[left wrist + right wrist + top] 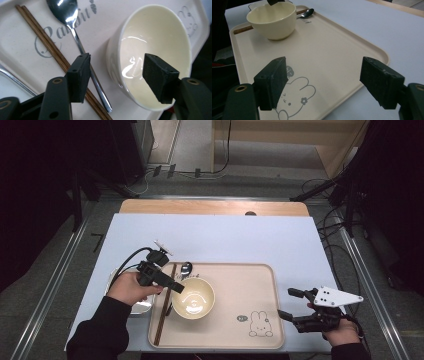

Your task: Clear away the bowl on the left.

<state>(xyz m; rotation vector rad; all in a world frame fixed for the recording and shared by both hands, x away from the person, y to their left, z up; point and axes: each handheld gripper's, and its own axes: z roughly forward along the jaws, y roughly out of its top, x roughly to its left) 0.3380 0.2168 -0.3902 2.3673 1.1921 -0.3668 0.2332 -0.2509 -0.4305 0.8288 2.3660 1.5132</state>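
Bowl [193, 298] sits upright and empty on the tray [230, 285], left of the frame's centre in the high view, so setting it down looks done. In the left gripper view the bowl [152, 55] fills the right half, its near rim passing between the two black jaws without either pad pressing on it: the left gripper [116, 75] stands apart, one jaw outside the wall, the other over the hollow. In my judgement this is a release, with only the pull-away left for that hand.

Just left of the bowl lie a spoon [75, 40], its head at the upper left of that view, and a pair of chopsticks [47, 47] running diagonally beside it; both rest on the tray and look already placed. At the far left in the high view, a metal dish [141, 306] shows partly under the left hand [131, 287], off the tray's edge.

The right gripper [296, 304] waits at the lower right, beside the tray's right edge, jaws wide and holding nothing. Its own view looks across the rabbit print [294, 100] toward the bowl at the upper left. The tray's right half is bare, so more items may yet be due there, though I cannot tell which.
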